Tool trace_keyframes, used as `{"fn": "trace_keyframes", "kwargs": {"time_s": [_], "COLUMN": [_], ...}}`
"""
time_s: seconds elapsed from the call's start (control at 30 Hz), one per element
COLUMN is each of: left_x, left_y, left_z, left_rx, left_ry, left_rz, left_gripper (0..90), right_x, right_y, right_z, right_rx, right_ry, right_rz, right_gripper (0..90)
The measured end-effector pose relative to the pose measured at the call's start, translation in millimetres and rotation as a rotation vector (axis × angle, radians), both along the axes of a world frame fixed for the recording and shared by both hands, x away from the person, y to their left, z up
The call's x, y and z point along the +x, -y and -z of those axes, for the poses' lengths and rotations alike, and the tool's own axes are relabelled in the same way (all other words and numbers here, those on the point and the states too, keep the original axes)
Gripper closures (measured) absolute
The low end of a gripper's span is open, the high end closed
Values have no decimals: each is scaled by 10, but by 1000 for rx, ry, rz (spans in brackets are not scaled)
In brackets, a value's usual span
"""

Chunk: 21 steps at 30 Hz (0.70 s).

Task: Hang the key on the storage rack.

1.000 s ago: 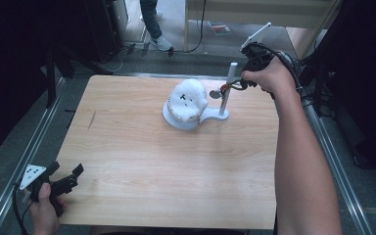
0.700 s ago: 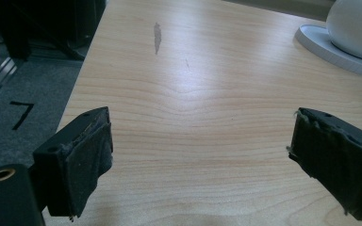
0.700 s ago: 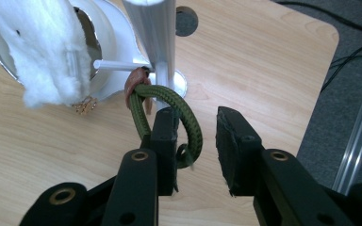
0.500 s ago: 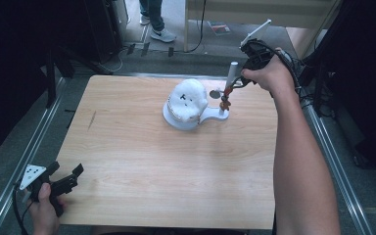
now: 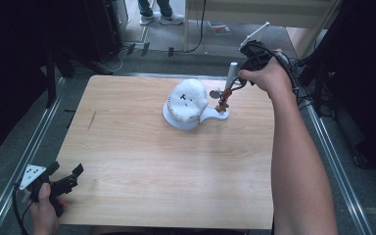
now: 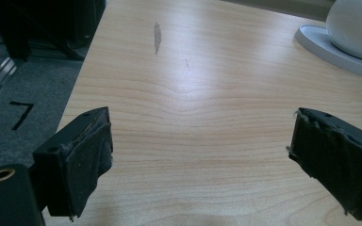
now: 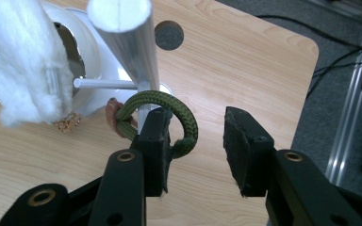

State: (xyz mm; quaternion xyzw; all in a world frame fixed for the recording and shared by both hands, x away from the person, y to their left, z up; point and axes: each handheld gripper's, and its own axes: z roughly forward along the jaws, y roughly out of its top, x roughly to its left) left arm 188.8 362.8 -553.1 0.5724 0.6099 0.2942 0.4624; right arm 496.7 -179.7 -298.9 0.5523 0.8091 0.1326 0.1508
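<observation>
Green braided band [image 7: 169, 115] hangs looped round our metal post [image 7: 129, 47], soft and light, right gripper [image 7: 195, 141] gaping beside it, left gripper [image 6: 202, 155] spread wide over bare tabletop [image 6: 193, 94].

Green braided ring [image 7: 167, 115] looped around the white stand's upright post [image 7: 129, 42]

Lab or test cell, not a home. Plain wooden bench [image 5: 176, 166] flanked by aluminium rails [image 5: 333, 161] on grey carpet floor [image 5: 10, 166], black cables [image 5: 196, 34] trailing across the floor behind, dark equipment racks [image 5: 98, 24] at the sides. Floor carries a painted "7" marker [image 6: 21, 114], typical station labelling.
</observation>
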Motion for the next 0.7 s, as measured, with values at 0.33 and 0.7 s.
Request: {"fn": "trace_keyframes", "kwargs": {"time_s": [0.33, 0.7], "left_x": [0, -3], "left_y": [2, 1], "left_z": [0, -1], "left_rx": [3, 5], "left_ry": [-1, 0], "left_rz": [-1, 0], "left_gripper": [72, 72], "right_x": [43, 0], "right_y": [-37, 31], "right_z": [128, 47], "right_rx": [-7, 5], "right_ry": [-4, -9], "right_rz": [28, 48], "right_gripper": [614, 577]}}
